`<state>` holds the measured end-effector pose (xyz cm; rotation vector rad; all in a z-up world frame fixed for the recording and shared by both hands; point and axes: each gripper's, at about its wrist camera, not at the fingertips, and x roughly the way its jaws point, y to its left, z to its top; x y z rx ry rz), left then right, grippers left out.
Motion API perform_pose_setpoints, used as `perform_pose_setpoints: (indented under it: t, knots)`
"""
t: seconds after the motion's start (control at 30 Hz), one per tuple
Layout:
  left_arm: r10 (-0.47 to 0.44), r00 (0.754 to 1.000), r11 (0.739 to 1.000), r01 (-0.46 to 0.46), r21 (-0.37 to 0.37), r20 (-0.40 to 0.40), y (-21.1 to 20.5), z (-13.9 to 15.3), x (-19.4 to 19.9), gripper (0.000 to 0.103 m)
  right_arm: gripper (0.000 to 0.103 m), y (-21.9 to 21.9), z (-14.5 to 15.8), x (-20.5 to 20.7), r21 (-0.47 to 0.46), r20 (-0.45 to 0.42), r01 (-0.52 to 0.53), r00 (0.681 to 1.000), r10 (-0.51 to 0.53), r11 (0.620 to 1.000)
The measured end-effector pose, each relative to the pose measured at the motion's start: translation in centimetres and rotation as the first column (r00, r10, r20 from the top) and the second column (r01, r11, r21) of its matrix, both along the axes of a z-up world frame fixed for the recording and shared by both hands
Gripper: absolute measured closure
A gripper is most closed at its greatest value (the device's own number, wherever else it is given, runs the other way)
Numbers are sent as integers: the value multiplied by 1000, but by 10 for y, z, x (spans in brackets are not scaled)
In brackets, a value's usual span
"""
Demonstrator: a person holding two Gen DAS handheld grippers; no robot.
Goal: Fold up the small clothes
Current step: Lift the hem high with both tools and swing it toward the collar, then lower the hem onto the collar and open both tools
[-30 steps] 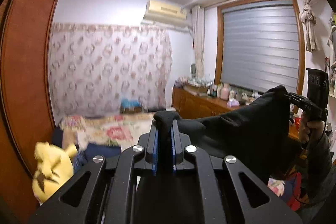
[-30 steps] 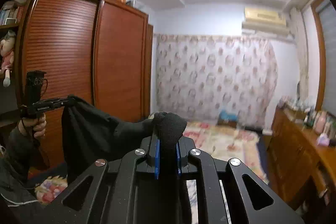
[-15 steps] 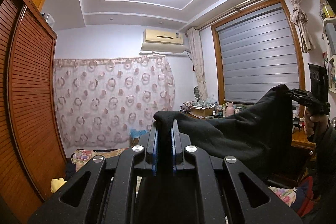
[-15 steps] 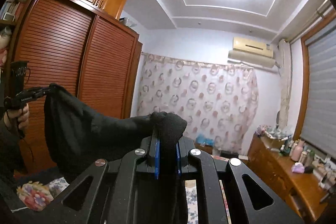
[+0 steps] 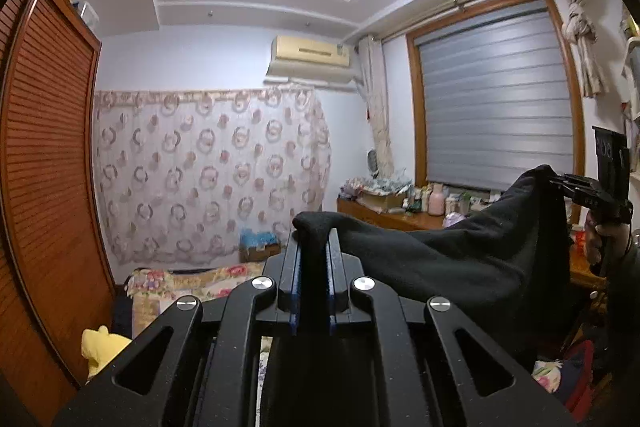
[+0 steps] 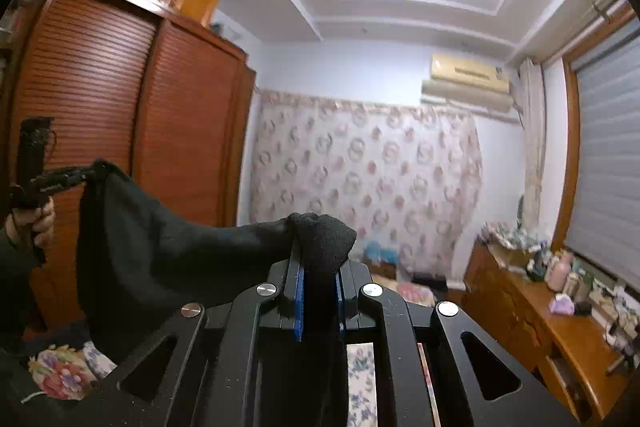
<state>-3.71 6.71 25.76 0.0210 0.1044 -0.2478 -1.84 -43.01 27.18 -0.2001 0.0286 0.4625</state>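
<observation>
- We hold a black garment [image 5: 460, 251] in the air, stretched between our two grippers, well above the bed [image 5: 188, 283]
- Its long axis runs side to side from one gripper to the other; the top edge sags a little and the rest hangs below it
- The left gripper [image 5: 315, 239] is clamped on one top corner, cloth bunched between its blue pads
- The right gripper [image 6: 319, 259] is clamped on the other corner, a knob of cloth poking out past the fingertips
- Neither hand is nearer; we judge the next move brings the corners together or lowers the cloth to the bed
- A box [image 5: 260, 247] by the curtain [image 5: 208, 171] holds something blue; we cannot tell what
</observation>
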Motion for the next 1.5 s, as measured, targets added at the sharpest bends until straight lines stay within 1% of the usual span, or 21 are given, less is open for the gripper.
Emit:
perform_pose_setpoints:
  t: [0.07,0.13,0.2,0.23,0.3,0.37,0.43,0.57,0.7,0.87,1.0,1.03,1.07,1.13,1.23,1.3,1.33,1.37,1.4,1.47,1.5]
  knots:
    - [14,999,1000,-14,10,-41,-3,-17,28,92,92,3,-8,26,-6,-47,13,999,-13,1000]
    - [36,995,999,-34,29,-92,-8,-45,64,92,92,8,-22,57,-20,-93,24,995,-26,1000]
    - [44,987,999,-39,32,-156,-10,-75,97,92,92,12,-44,93,-33,-145,36,989,-40,999]
    - [42,978,999,-37,29,-204,-11,-96,120,92,92,15,-60,116,-43,-184,43,982,-50,998]
    - [41,963,999,-34,32,-265,-14,-131,153,92,92,19,-89,152,-54,-249,47,967,-59,997]
    - [54,947,998,-43,44,-315,-20,-164,184,92,92,22,-122,192,-62,-324,53,943,-70,997]
    - [54,924,998,-37,50,-378,-25,-194,216,92,92,23,-151,227,-60,-402,61,912,-80,996]
    - [70,893,996,-37,82,-445,-33,-229,267,92,92,27,-195,288,-74,-509,94,853,-119,993]
    - [79,871,995,-37,95,-485,-38,-246,301,92,92,30,-208,332,-79,-559,112,817,-137,991]
    - [97,853,992,-45,114,-513,-40,-262,330,92,91,47,-210,376,-118,-582,112,798,-160,987]
    - [114,836,990,-50,132,-536,-39,-275,345,92,91,57,-213,389,-125,-599,109,784,-162,986]
    - [118,830,989,-48,140,-545,-40,-279,348,91,91,56,-223,390,-129,-604,109,779,-166,986]
    - [122,824,988,-49,145,-553,-41,-282,350,91,91,58,-225,393,-136,-609,110,774,-170,985]
    - [103,815,991,-36,128,-570,-41,-286,350,91,91,54,-234,391,-137,-615,106,770,-168,985]
    - [90,820,992,-25,122,-565,-41,-284,346,85,90,55,-239,390,-136,-610,97,776,-160,986]
    - [102,824,990,-30,136,-557,-41,-282,342,78,86,54,-243,395,-130,-618,103,769,-162,986]
    - [89,827,992,-22,127,-556,-40,-280,338,72,85,54,-243,396,-132,-619,108,767,-166,985]
    - [76,828,993,-13,116,-555,-40,-280,334,70,83,53,-243,396,-135,-617,114,767,-173,984]
    - [66,828,994,-6,110,-556,-40,-279,328,70,80,52,-244,397,-141,-611,122,770,-183,983]
    - [49,824,995,12,104,-565,-41,-280,315,64,76,53,-242,391,-155,-586,125,787,-193,980]
    - [45,824,995,14,100,-565,-41,-281,308,62,71,52,-241,386,-156,-572,122,797,-191,980]
